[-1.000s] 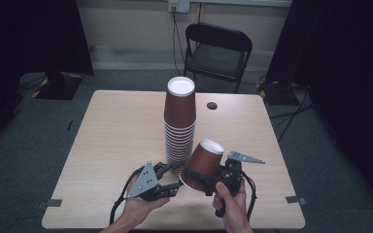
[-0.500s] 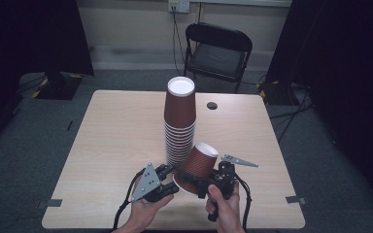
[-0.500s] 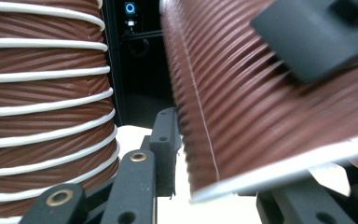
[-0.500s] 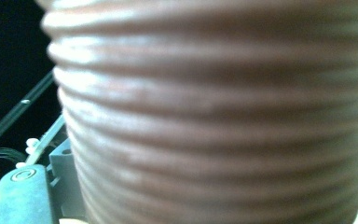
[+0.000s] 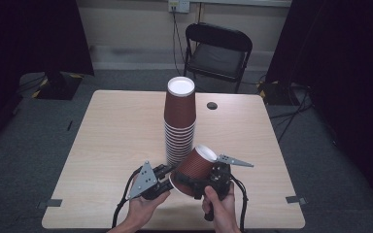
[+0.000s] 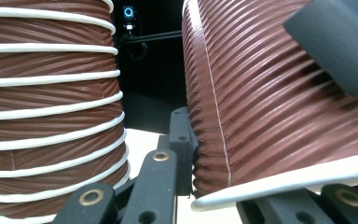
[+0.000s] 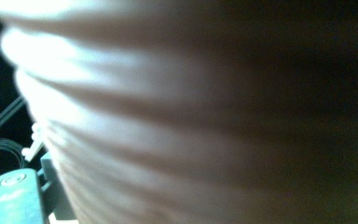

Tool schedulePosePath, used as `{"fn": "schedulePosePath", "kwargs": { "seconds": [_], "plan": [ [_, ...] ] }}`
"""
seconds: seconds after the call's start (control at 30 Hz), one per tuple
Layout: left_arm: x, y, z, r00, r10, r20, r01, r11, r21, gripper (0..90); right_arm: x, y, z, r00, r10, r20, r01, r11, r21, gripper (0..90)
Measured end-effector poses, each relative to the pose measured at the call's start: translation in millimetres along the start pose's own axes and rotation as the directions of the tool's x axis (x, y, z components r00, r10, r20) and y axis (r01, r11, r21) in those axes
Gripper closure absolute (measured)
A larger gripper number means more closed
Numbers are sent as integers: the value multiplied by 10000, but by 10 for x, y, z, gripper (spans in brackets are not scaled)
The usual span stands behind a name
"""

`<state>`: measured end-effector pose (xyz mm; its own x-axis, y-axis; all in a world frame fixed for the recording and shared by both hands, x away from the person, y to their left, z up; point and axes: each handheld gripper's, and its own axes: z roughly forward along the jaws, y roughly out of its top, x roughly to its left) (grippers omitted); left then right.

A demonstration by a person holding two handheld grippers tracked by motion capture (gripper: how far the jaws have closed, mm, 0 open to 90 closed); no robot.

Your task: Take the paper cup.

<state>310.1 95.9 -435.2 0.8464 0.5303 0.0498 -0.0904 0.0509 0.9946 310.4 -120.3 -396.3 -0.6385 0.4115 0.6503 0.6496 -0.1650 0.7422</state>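
**A:** Start at your left. What is your left gripper point(image 5: 167, 178) doing?

**B:** It sits low over the near edge of the table point(image 5: 111, 136), held in your left hand point(image 5: 143, 208). Its jaws have just been closing, and in the left gripper view they pinch the white rim at the open end of the tilted cup point(image 6: 279, 107): one jaw lies against the ribbed outer wall, the other reaches under the rim.

**A:** And the cup itself?

**B:** From above, the tilted cup point(image 5: 194, 170) hangs between your two grippers, near the front edge, just in front of the foot of the cup stack point(image 5: 178, 126). Its white bottom points up and away from you, its mouth down towards your left gripper. Whether it touches the stack I cannot tell.

**A:** Now your right side?

**B:** Your right gripper point(image 5: 209, 180) has closed around the cup's body; a dark jaw crosses the ribbed wall in the left gripper view. Your right hand point(image 5: 221, 206) grips the handle just below. Behind the table stands a black folding chair point(image 5: 216, 51).
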Motion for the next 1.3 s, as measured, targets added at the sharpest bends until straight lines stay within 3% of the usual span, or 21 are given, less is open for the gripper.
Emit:
{"fn": "schedulePosePath", "kwargs": {
  "seconds": [0.53, 0.63, 0.8, 1.03, 1.3],
  "plan": [
    [21, 6, -17, 9997, -243, 4, 243, 9997, 27, 835, -33, 32, -26, 9994, -106, -314, 103, 9999, -87, 102],
    [39, -3, -17, 9988, -450, 210, 451, 9990, -70, 839, -32, 33, -36, 9992, -198, -334, 193, 9997, -155, 99],
    [26, -21, -23, 9995, -181, 266, 177, 9997, 140, 846, -58, 80, -92, 9995, -201, -237, 187, 9982, -575, 118],
    [14, -37, -37, 9990, -221, 382, 208, 9992, 350, 849, -104, 169, -196, 9998, -183, -104, 171, 9948, -1006, 128],
    [49, -53, -72, 9955, -646, 693, 605, 9964, 600, 849, -115, 232, -282, 9981, -510, 340, 549, 9905, -1263, 133]
  ]
}}
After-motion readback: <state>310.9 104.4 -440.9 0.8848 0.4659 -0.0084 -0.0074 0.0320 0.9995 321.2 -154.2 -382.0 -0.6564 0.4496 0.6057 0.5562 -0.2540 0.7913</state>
